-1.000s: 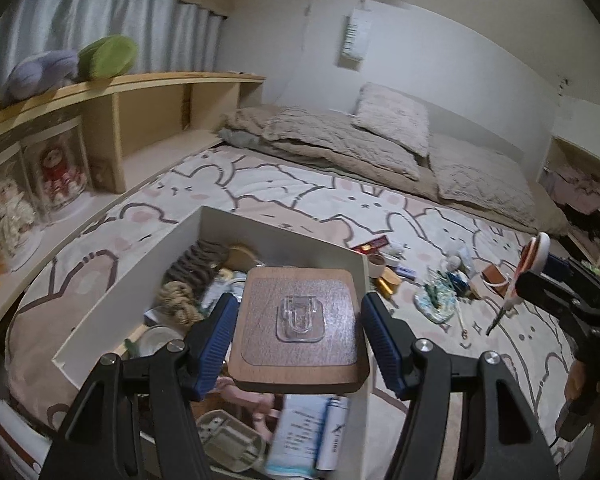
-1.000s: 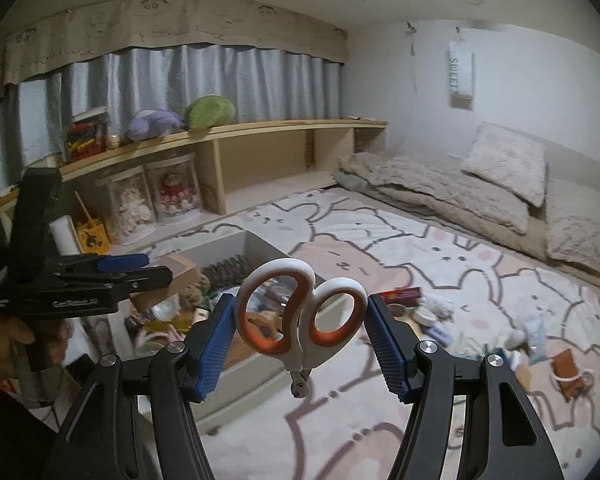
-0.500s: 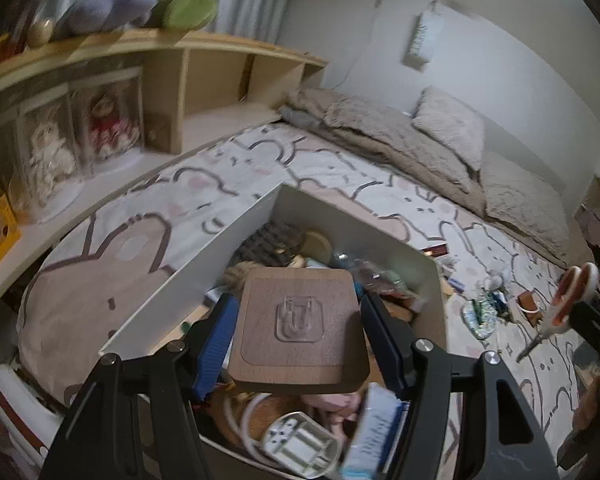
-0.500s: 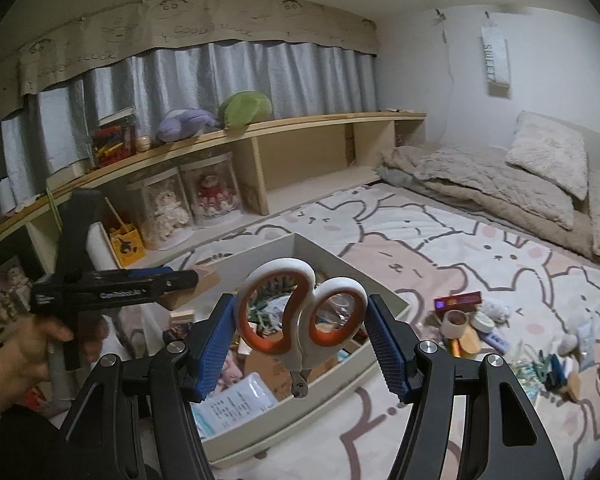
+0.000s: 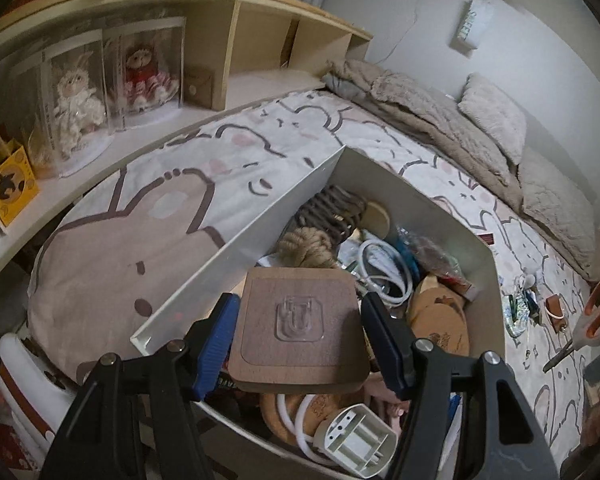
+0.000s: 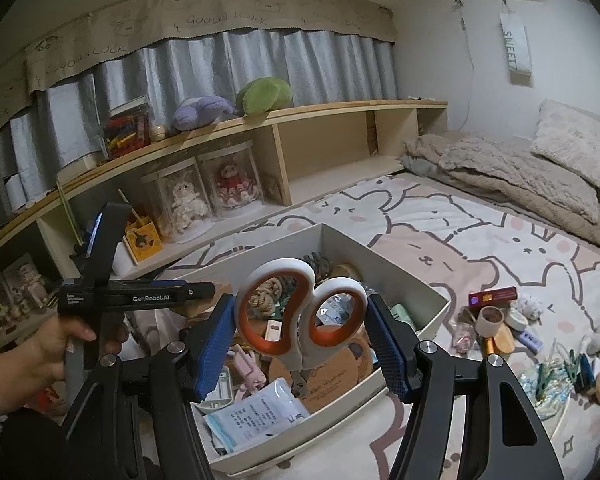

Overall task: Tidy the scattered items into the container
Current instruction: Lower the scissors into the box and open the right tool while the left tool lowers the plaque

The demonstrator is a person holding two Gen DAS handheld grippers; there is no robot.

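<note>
My left gripper [image 5: 300, 336] is shut on a brown square plaque [image 5: 300, 330] with a clear hook on its face, hanging over the near end of the open white box [image 5: 243, 236]. The box holds rope, cords, cork coasters and a white plug. My right gripper [image 6: 302, 334] is shut on the handles of white-and-orange scissors [image 6: 300, 316], blades pointing down over the same box [image 6: 384, 258]. In the right wrist view a hand [image 6: 31, 356] holds the left gripper's black body [image 6: 135, 298] at the box's left. The scissors [image 5: 592, 320] also show at the left wrist view's right edge.
Several small items [image 6: 500, 320] lie scattered on the bunny-print mat [image 6: 480, 240] right of the box: a tape roll, a red packet, clips, tubes. A low wooden shelf [image 6: 300, 120] with boxed dolls runs along the left. Folded blankets and pillows [image 6: 540, 168] lie at the back.
The left gripper has swung left and dipped with the plaque, now looking steeply down into the box. The right gripper has drifted toward the box with the scissors. Neither grip has altered.
</note>
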